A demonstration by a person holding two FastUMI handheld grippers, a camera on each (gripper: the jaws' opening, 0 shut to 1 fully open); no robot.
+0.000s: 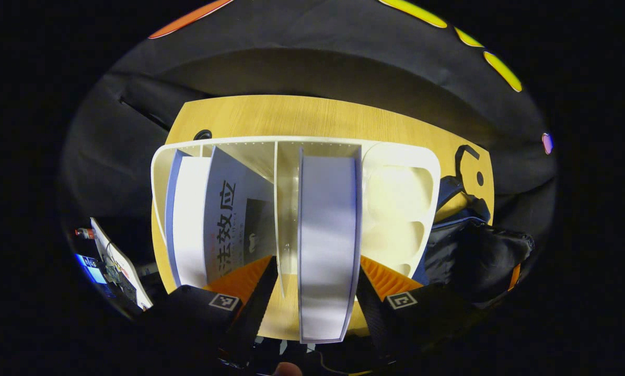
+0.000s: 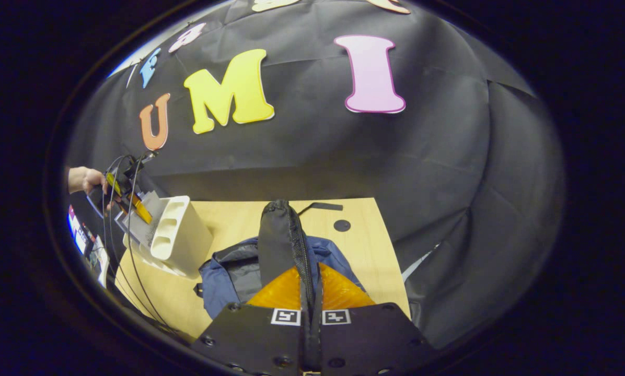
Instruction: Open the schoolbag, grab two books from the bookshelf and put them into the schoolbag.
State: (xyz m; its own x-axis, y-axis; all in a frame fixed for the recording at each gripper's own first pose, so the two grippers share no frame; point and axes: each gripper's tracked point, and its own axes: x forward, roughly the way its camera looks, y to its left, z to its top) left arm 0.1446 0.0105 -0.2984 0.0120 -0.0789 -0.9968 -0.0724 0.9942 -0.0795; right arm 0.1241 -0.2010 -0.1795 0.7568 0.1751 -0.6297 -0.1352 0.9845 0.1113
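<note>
Left gripper (image 1: 315, 271): jaws are being held wide around a pale book (image 1: 327, 245), not yet pressing.
Bookshelf (image 1: 401, 203): white rack, being approached at the tabletop's (image 1: 291, 115) left edge.
Right gripper (image 2: 311, 292): a black flap (image 2: 281, 235) of the schoolbag (image 2: 229, 277) is being pinched and lifted.
Schoolbag: lying mid-tabletop, just beside the bookshelf.
Risk: the divider (image 1: 277, 209) could be caught by a finger, so the rack is being tipped or the book dropped.

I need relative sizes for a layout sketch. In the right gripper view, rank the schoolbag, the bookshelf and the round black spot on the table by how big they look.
1. Schoolbag, though it lies nearest the camera.
2. Bookshelf, farther off, so its rank is unsure.
3. Black spot, clearly smallest.
</note>
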